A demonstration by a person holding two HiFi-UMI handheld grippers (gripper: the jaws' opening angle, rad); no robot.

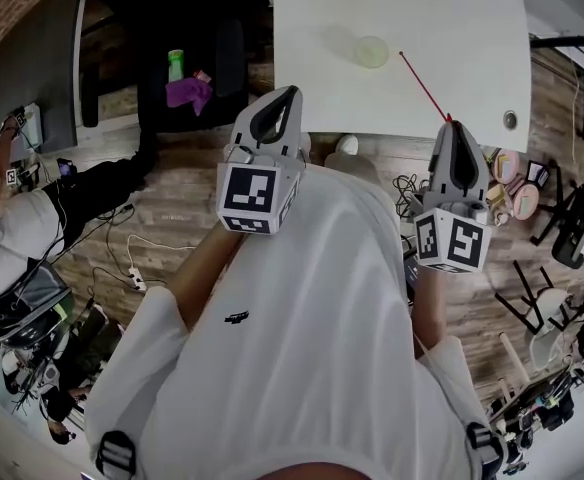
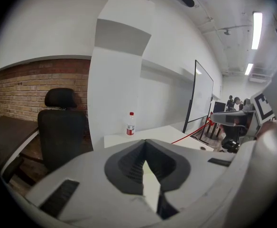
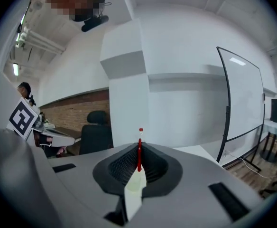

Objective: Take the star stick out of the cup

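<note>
My left gripper [image 1: 288, 96] hangs by the table's [image 1: 452, 18] near left corner, jaws together, empty. My right gripper [image 1: 451, 128], at the near edge, pinches the star stick [image 1: 424, 86].

A cup [image 1: 371, 51] stands on the table [image 1: 472, 28]. The stick [image 1: 422, 86] runs from the right gripper [image 1: 449, 125] over the table, ending just right of the cup. The left gripper [image 1: 290, 93] is farther left.
</note>
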